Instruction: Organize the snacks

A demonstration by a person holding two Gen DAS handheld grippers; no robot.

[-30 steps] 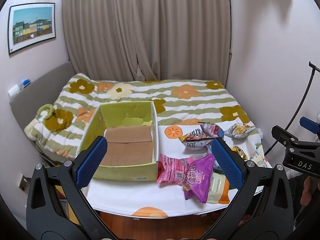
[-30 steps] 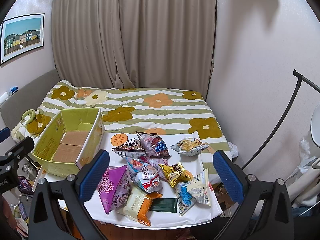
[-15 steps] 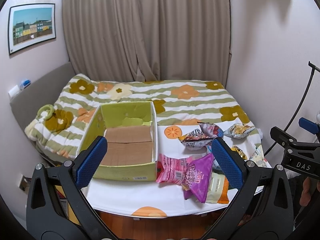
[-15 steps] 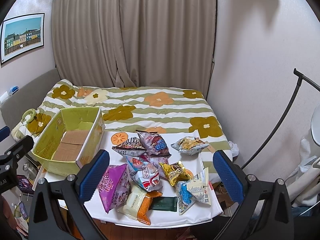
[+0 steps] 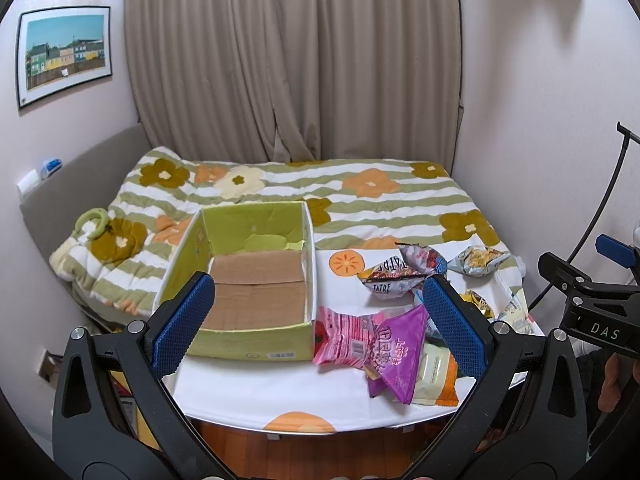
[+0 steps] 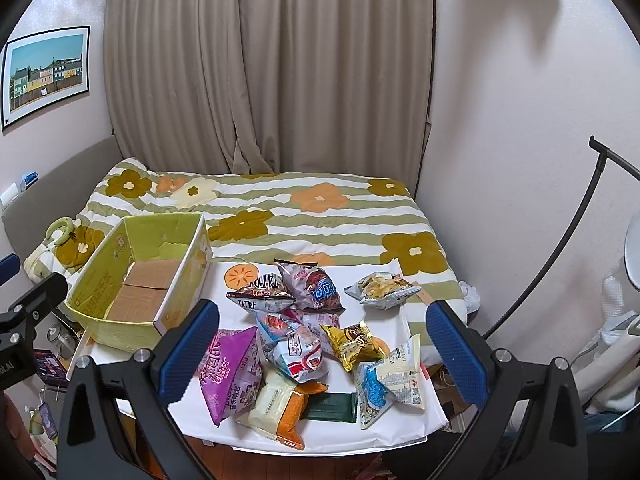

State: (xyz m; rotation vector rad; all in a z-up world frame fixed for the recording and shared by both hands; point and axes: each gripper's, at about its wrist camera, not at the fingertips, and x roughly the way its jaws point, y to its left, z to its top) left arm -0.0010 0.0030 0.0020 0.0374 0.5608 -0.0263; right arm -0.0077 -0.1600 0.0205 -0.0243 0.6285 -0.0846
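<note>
A green cardboard box (image 5: 248, 344) (image 6: 120, 334) with a bare brown floor stands on the left of a white table (image 5: 256, 392) (image 6: 400, 424). To its right lies a heap of several snack bags: a pink one (image 5: 344, 338), a purple one (image 5: 400, 354) (image 6: 232, 376), a "TATRE" bag (image 5: 386, 278) (image 6: 260, 292), a gold one (image 6: 354, 342). My left gripper (image 5: 316, 324) hangs open above the table's front, over the box's near right corner. My right gripper (image 6: 320, 350) hangs open over the snack heap. Neither holds anything.
A bed with a flowered, striped quilt (image 5: 360, 200) (image 6: 320, 216) abuts the table's far side, curtains behind it. Walls close in left and right. A black stand pole (image 6: 560, 248) leans at the right. Wooden floor (image 5: 320, 456) shows below the table's front edge.
Both views have shifted only slightly; the right gripper has drifted a little nearer the snack heap. Nothing was taken hold of or moved.
</note>
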